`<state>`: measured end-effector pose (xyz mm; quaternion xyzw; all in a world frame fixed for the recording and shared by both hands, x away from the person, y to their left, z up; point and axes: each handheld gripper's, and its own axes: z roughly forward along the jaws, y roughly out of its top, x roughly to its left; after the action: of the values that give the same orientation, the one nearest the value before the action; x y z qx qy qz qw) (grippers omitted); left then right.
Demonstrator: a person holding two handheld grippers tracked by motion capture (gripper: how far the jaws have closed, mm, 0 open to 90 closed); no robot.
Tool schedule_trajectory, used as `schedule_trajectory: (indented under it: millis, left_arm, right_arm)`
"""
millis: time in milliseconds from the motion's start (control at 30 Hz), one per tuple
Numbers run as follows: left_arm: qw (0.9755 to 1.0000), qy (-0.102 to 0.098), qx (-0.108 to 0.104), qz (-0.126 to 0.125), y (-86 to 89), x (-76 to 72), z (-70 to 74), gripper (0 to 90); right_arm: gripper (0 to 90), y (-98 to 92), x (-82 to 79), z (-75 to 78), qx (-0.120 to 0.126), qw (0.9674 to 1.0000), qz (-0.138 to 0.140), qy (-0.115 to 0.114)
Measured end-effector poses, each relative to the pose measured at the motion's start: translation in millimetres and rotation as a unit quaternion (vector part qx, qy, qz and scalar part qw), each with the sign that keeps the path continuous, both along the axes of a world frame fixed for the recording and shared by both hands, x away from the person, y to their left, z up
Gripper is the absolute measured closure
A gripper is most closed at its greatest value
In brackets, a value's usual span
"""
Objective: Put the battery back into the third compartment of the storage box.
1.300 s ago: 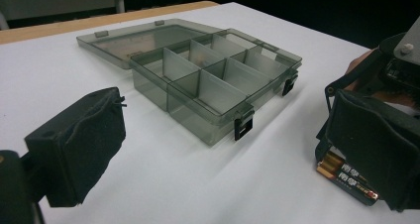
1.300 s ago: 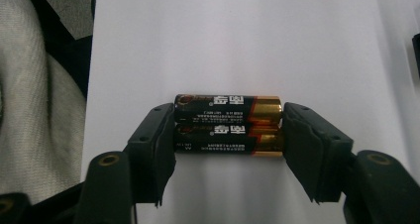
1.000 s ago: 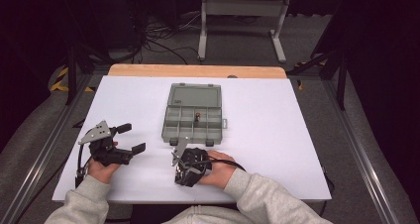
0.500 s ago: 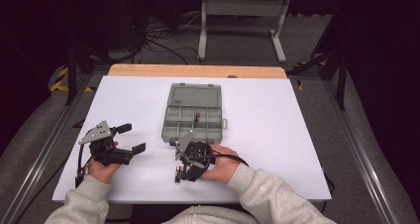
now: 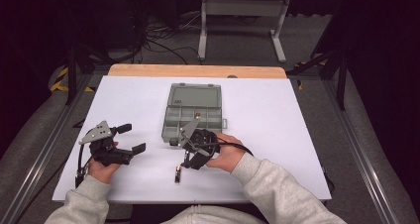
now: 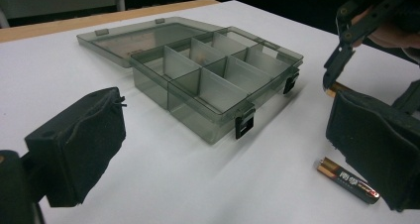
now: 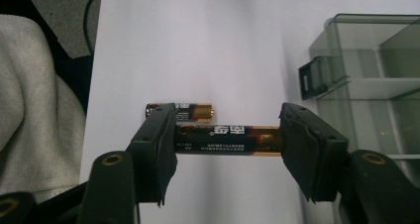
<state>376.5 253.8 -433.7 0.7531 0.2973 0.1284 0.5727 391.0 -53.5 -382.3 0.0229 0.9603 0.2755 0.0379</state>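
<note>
since a second ago the right tongs (image 7: 228, 144) have risen off the desk (image 5: 297, 135), clamped end to end on a battery (image 7: 228, 143). a second battery (image 5: 177, 175) lies below, seemingly unmoved. the left tongs (image 5: 131, 138) stay apart, empty, beside the open box (image 5: 190, 117).

battery (image 5: 177, 175) lies on table (image 5: 297, 135) before box (image 5: 193, 112).

High view looks down over the table (image 5: 297, 135); both gripper views sit low, sharing the compartment box (image 6: 213, 85).
</note>
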Motion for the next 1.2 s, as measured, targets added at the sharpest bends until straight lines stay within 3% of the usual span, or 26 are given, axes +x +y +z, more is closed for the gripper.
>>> schedule_trajectory:
  millis: [467,1200]
  left_arm:
    - [1.0000,0.001,0.005,-0.002,-0.2,0.1,0.0,2.6]
    - [1.0000,0.001,0.005,-0.002,-0.4,0.3,-0.1,2.7]
  right_arm:
    - [41.1,-18.2,23.0,26.7,0.027,0.9994,-0.020,-0.011]
    - [41.2,-32.1,62.2,45.5,0.039,0.9982,-0.039,-0.023]
